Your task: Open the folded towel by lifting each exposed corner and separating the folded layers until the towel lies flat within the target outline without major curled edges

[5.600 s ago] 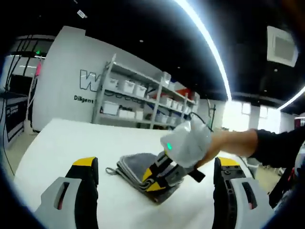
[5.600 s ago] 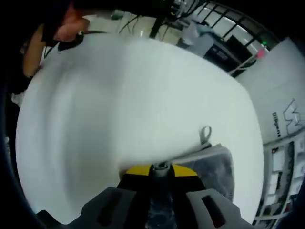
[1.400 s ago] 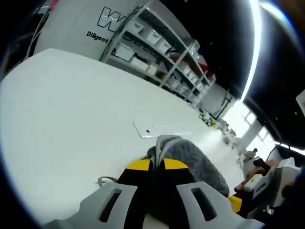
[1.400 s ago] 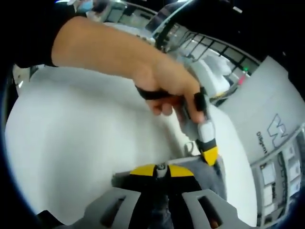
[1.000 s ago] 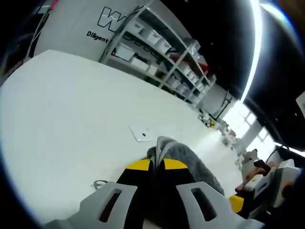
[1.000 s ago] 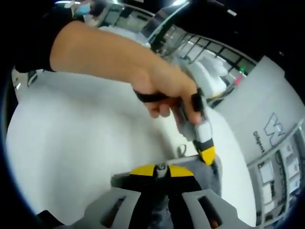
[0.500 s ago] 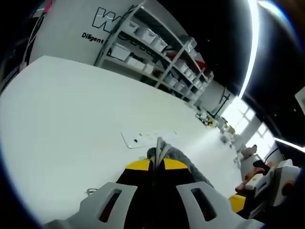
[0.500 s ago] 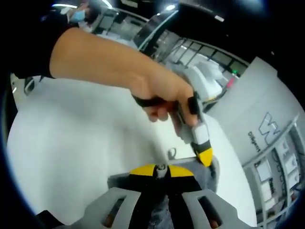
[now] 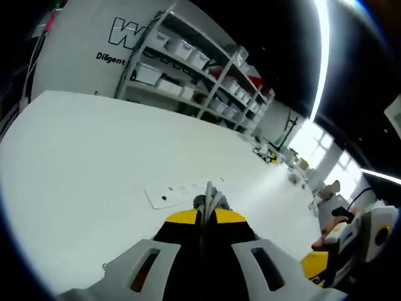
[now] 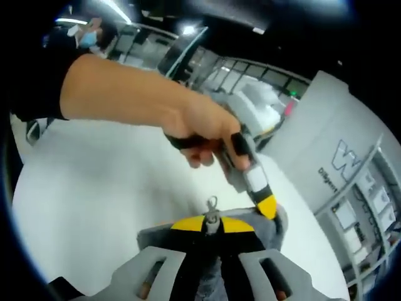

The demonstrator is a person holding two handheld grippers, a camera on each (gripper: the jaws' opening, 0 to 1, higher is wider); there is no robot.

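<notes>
One grey towel (image 10: 276,229) is held above the white table (image 9: 81,150) by two grippers, each clamped on a gathered edge of it. In the left gripper view the left gripper (image 9: 205,216) is closed on a thin bunch of cloth (image 9: 210,195), with the right gripper (image 9: 351,251) seen low at the right. In the right gripper view the right gripper (image 10: 212,226) is closed on the towel's near edge beside a small hanging loop (image 10: 212,204), and the person's hand (image 10: 200,128) is wrapped round the left gripper's handle, pointing it down onto the far edge. Storage bins (image 9: 185,50) are ranged on a shelf rack (image 9: 207,81) beyond the table; their contents cannot be told.

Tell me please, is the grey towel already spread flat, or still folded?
Still folded: in the right gripper view the towel hangs bunched, pinched by both tools, the left tool and right tool.
</notes>
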